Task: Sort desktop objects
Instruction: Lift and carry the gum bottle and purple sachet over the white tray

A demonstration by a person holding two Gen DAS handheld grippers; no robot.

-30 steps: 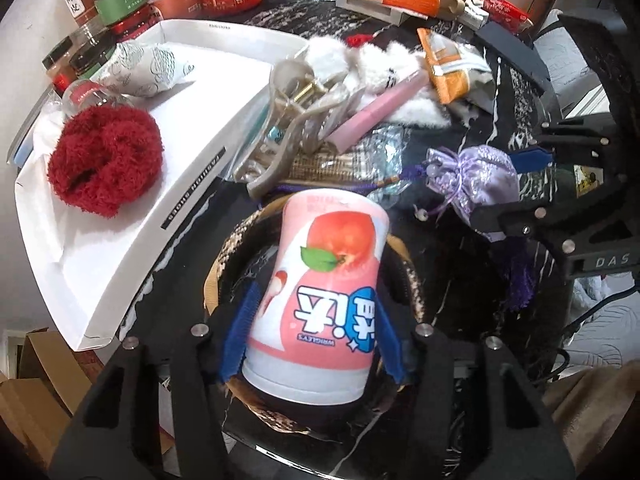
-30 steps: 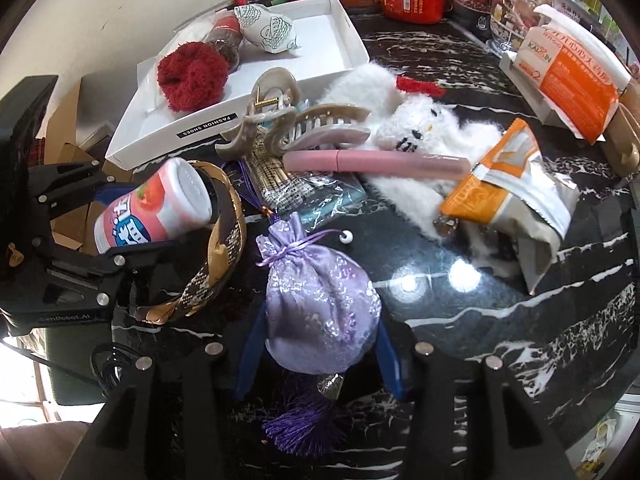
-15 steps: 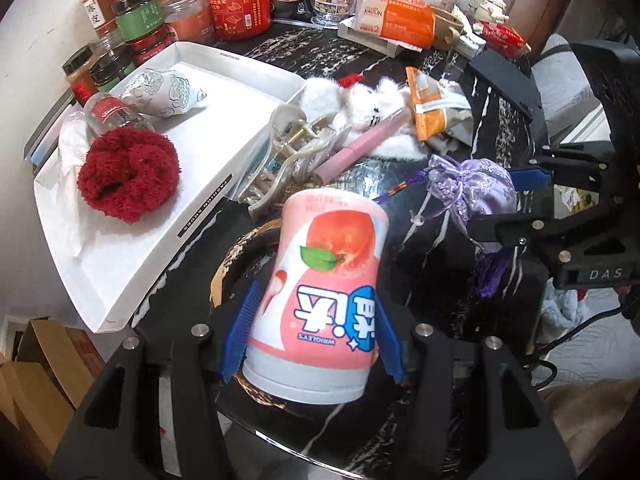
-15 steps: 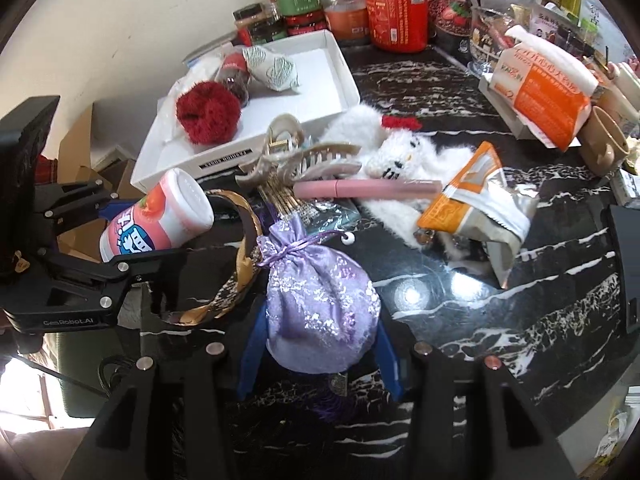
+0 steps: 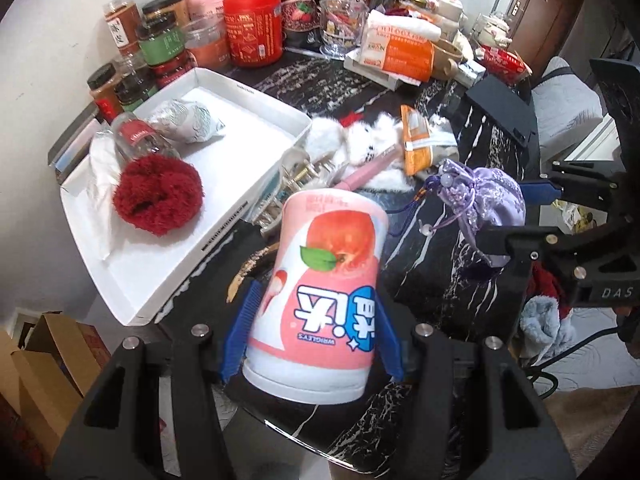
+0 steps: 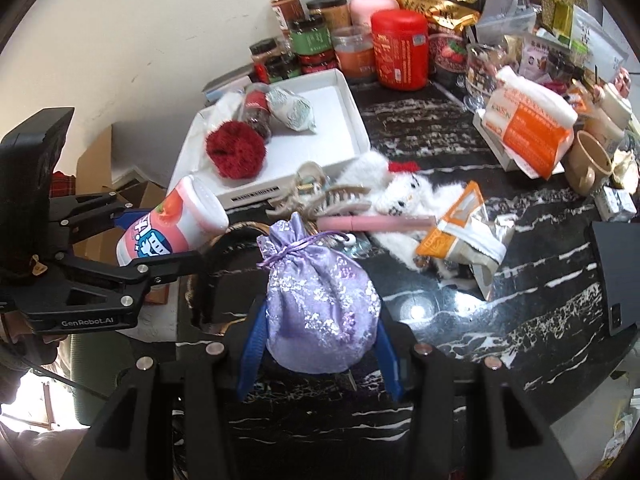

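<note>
Here each gripper clamps something: left gripper [image 5: 312,336] the pink bottle [image 5: 320,296], right gripper [image 6: 320,344] the purple pouch [image 6: 320,304].

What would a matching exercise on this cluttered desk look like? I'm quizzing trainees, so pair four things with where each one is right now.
Things:
1. pink gum bottle
2. purple pouch
3. red scrunchie
4. pink pen

Places:
A. lying in the white tray
B. clamped in the right claw
C. lying across the white plush toy
D. clamped in the left claw

Pairs: 1-D, 2-B, 3-A, 4-C
</note>
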